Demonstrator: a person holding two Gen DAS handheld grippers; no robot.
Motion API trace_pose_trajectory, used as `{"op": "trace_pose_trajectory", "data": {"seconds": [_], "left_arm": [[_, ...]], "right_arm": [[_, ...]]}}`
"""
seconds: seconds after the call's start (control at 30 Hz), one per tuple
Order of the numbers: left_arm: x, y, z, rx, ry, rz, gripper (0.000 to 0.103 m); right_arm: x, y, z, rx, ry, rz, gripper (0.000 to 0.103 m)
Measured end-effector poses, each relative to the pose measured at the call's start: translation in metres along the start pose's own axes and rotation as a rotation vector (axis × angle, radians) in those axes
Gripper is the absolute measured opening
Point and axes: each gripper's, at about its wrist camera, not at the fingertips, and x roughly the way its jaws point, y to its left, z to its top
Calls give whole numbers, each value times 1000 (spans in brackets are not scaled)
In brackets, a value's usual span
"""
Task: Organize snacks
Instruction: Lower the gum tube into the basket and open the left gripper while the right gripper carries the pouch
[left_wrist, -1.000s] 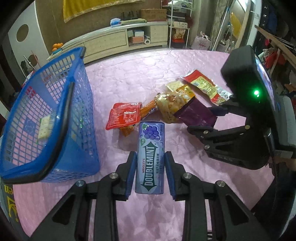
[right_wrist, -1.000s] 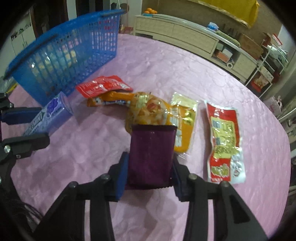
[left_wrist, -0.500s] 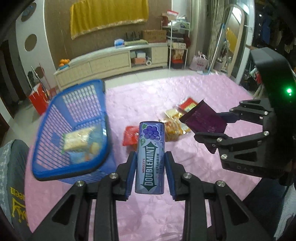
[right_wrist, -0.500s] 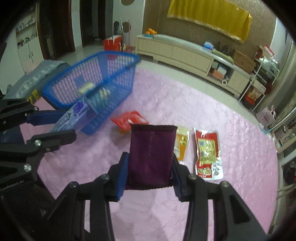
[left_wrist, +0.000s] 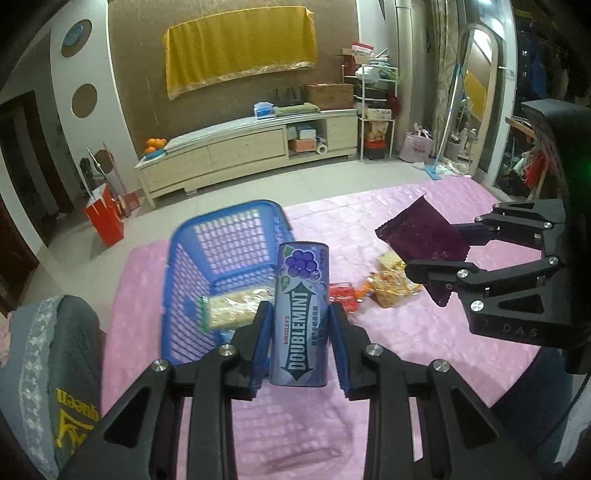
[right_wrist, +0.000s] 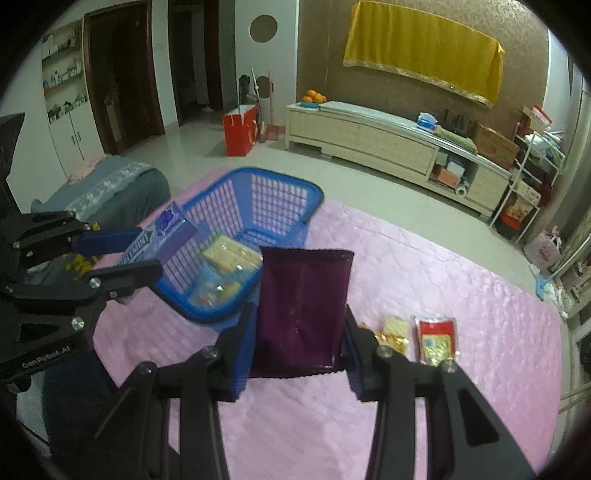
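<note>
Lift, both items: over the last second the left gripper (left_wrist: 299, 332), clamped on the Doublemint tin (left_wrist: 300, 317), and the right gripper (right_wrist: 300, 334), clamped on the purple packet (right_wrist: 303, 306), rose off the pink counter (right_wrist: 424, 406) toward the blue basket (right_wrist: 258, 192); deposit apparently pending.

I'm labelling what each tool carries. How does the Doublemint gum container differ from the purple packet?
The tall lavender Doublemint gum container in the left tool is a rigid block with a grape picture and bold lettering; the dark purple foil snack packet in the right tool is a flat, thin pouch, its visible side mostly plain. The container has rounded corners; the packet has crimped, serrated ends. Both are gripped at their sides and held above the pink table, near the blue plastic basket.
</note>
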Motion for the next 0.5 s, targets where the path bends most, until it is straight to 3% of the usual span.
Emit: {"op": "trace_pose_trajectory", "data": {"seconds": [0.2, 0.5], "left_arm": [[4, 30, 11, -36, 1, 18, 29], [30, 55, 5, -77, 62, 36, 29]], "right_arm": [[17, 18, 20, -17, 14, 37, 47], [44, 33, 33, -41, 46, 63, 47]]}}
